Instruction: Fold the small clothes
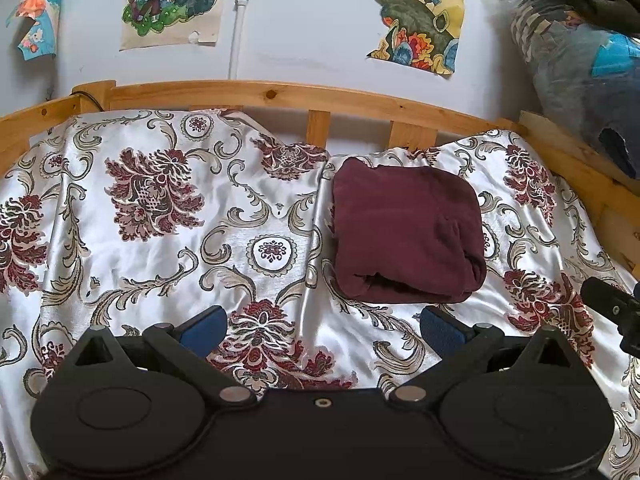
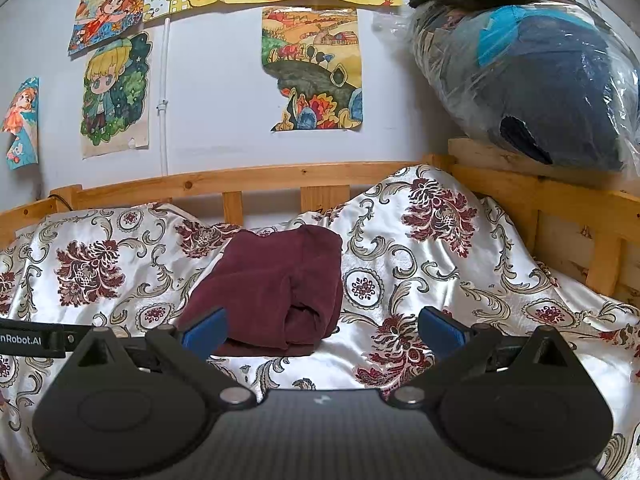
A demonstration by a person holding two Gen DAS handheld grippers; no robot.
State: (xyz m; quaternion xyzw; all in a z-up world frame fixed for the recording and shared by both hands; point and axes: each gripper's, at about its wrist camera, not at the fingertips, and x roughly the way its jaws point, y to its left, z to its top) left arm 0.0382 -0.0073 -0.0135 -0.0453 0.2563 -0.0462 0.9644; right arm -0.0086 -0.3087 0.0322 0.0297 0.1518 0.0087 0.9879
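Where the folded maroon garment [image 1: 404, 232] tucks under, its layers stay unreadable.

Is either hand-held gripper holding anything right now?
Nothing is held. The left hand-held gripper and right hand-held gripper are open, and the folded maroon garment lies free on the bedspread.

Left claw [image 1: 322, 330] spread wide, empty; folded maroon garment [image 1: 406, 232] ahead on floral bedspread [image 1: 160, 240].
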